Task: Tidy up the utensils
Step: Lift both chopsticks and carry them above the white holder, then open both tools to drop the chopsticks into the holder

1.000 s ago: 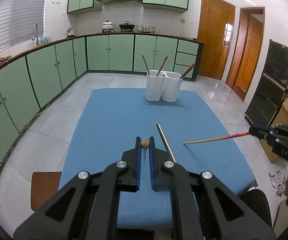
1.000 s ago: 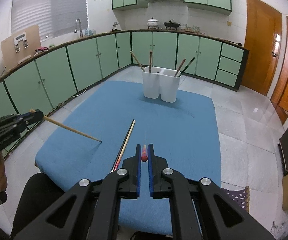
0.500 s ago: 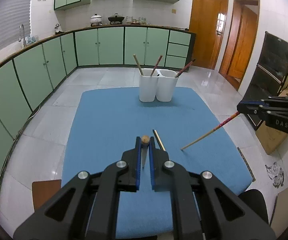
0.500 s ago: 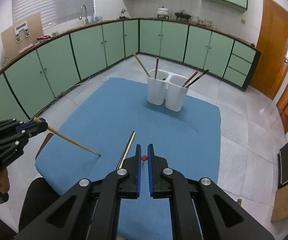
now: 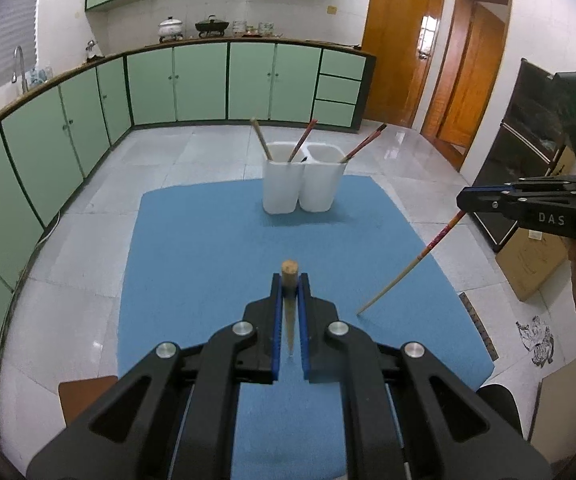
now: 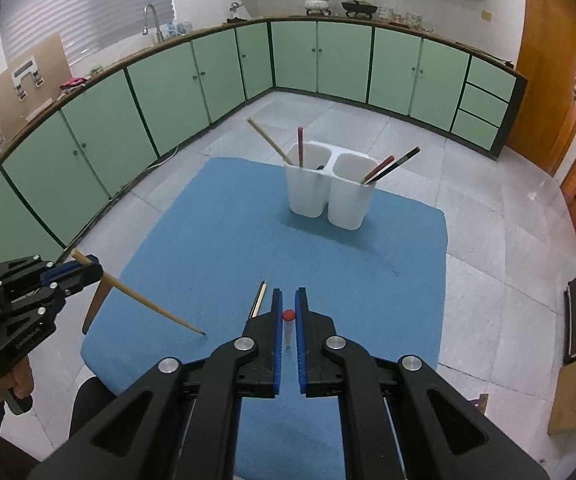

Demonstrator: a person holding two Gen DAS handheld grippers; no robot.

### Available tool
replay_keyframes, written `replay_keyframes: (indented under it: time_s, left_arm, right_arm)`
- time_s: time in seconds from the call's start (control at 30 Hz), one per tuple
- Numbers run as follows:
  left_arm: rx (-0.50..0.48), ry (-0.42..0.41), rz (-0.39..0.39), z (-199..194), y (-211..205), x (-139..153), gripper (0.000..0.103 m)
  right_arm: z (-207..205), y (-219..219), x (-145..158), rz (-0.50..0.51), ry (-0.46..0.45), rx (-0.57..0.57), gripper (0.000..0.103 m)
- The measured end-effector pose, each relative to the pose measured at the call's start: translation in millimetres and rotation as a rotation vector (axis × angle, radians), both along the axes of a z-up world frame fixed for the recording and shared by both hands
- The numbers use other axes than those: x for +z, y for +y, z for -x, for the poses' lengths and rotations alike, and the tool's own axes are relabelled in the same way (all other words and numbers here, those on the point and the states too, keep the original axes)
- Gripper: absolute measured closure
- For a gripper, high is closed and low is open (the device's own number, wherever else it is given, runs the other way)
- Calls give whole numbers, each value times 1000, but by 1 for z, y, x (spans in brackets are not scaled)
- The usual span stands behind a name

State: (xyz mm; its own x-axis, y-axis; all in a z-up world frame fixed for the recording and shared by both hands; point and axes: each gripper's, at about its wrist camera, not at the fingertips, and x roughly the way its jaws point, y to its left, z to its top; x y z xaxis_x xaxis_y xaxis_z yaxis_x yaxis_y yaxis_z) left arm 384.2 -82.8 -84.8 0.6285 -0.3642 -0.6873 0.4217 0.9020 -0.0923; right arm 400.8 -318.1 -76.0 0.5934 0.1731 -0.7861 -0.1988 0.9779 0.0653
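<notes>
You hold one chopstick in each gripper.
Your left gripper (image 5: 289,280) clamps the wooden chopstick (image 5: 289,300), your right gripper (image 6: 287,312) the red-tipped chopstick (image 6: 288,326); the white holder (image 6: 328,192) stands at twelve o'clock.

Matt blue cloth (image 5: 208,248), glossy white plastic holder (image 5: 300,192), wooden chopsticks (image 5: 400,280), shiny floor tiles (image 5: 100,240).

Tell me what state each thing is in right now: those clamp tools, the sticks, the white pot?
Left hand-held gripper: shut on a plain wooden chopstick, tip angled down toward the cloth.
Right hand-held gripper: shut on a red-topped chopstick, also slanting down.
Dark chopstick: lying flat on the blue cloth.
White two-cup holder: upright, chopsticks leaning in both cups.
</notes>
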Motion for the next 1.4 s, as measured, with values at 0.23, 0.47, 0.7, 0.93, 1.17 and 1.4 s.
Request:
replay_keyframes:
  time_s: [0.23, 0.47, 0.7, 0.93, 1.17, 1.4]
  left_arm:
    - [-20, -59, -8, -1, -11, 32, 97]
    - [-19, -135, 10, -18, -20, 92, 97]
    - [-10, -196, 40, -49, -35, 149, 97]
    - [9, -241, 66, -88, -56, 183, 97]
    - [67, -310, 82, -133, -78, 190, 97]
    - [107, -316, 74, -191, -102, 171, 97]
  right_arm:
    - [9, -2, 26, 21, -32, -6, 97]
    - [5, -5, 79, 57, -85, -19, 97]
    - [-14, -11, 129, 49, -125, -44, 97]
    - [-51, -12, 153, 55, -148, -74, 97]
    - [-95, -17, 158, 37, -183, -112, 97]
    - [-156, -28, 135, 35, -172, -142, 97]
